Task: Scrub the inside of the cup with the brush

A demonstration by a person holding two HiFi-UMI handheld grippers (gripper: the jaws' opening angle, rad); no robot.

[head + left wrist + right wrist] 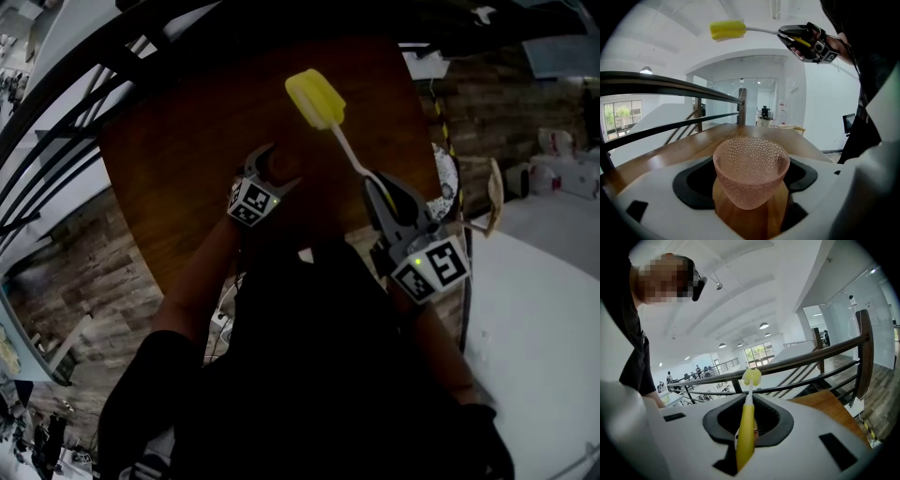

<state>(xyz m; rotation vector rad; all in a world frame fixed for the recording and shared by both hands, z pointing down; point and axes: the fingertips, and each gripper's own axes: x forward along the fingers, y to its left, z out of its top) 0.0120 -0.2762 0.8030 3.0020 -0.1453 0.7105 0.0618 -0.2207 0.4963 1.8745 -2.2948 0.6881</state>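
A pink, dimpled cup [751,173] stands upright on the brown wooden table [178,178]. My left gripper [274,165] is down around it, with one jaw on each side of the cup [282,169]. The jaws stand wide and I see no pad pressing on the cup's wall. My right gripper [377,184] is shut on the yellow handle [746,427] of a brush. It holds the brush in the air to the right of the cup. The brush's yellow sponge head [315,98] points away over the table, higher than the cup, and also shows in the left gripper view [727,30].
A dark handrail [670,84] runs along the table's far left side, with a stairwell beyond it [56,122]. Wood-plank floor [75,272] lies left of the table and a pale floor [534,281] to the right. The person's dark sleeves fill the lower middle of the head view.
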